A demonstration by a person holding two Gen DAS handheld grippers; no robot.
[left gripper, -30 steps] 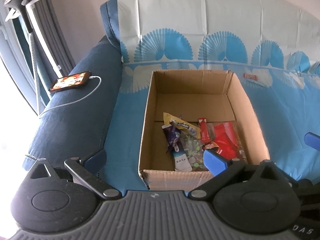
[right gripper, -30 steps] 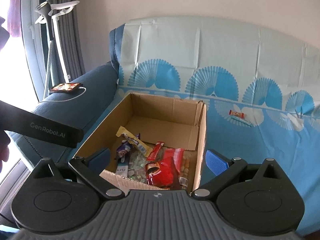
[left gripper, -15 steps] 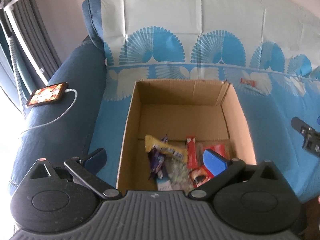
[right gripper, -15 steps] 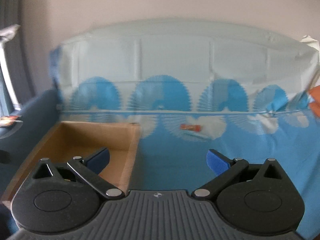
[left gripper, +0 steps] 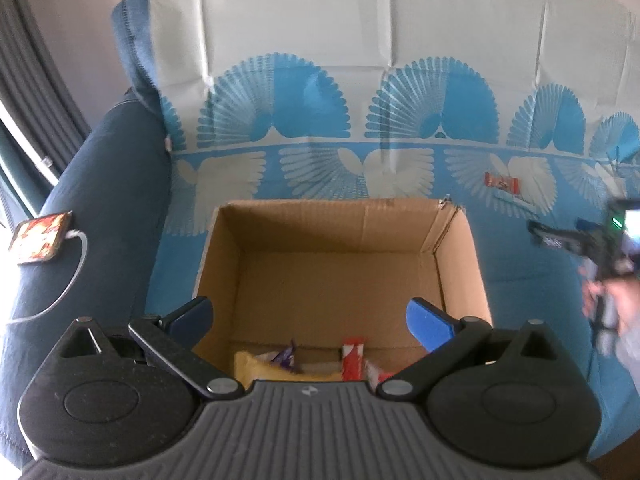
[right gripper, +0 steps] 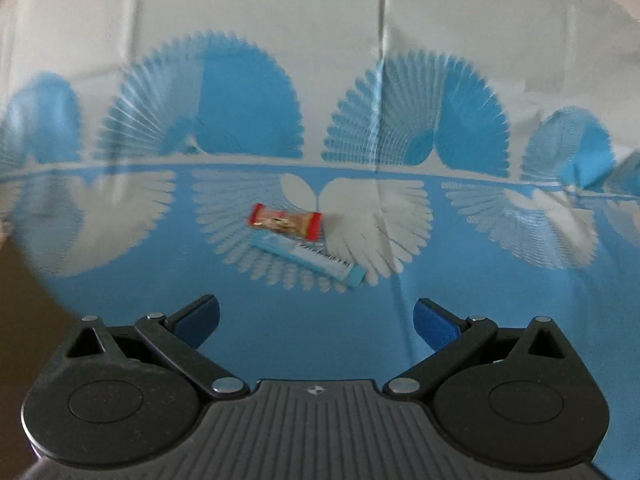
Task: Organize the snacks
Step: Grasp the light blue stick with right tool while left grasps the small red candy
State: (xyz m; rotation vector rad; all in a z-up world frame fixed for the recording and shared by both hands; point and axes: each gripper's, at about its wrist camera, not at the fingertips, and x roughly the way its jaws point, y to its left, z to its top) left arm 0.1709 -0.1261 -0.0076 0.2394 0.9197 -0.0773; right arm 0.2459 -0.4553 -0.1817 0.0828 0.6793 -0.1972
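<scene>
Left wrist view: the open, empty left hand-held gripper [left gripper: 308, 316] hovers over a cardboard box [left gripper: 464, 264] holding snacks [left gripper: 352, 362].

Right wrist view: the right hand-held gripper [right gripper: 316, 318], also open and empty, has swung from the box toward a red snack bar [right gripper: 286, 220] and blue packet [right gripper: 316, 258] on the sofa cover [right gripper: 120, 300].

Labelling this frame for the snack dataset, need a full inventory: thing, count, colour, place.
cardboard box: 1, brown, open, on the sofa seat.
snack packets in box: several, yellow, purple and red; mostly hidden behind the left tongs, exact count unclear.
red snack bar: 1, red ends, loose on the cover right of the box.
blue snack bar: 1, light blue, right beside the red one; touching or not is unclear.
sofa cover: 1, white and blue fan pattern, over seat and backrest.
sofa armrest: 1, dark blue, left of the box.
phone: 1, screen lit, on the armrest.
cable: 1, white, plugged into the phone.
left tongs: open, over the box.
right tongs: open, facing the two bars.
hand: 1, blurred, far right.
</scene>
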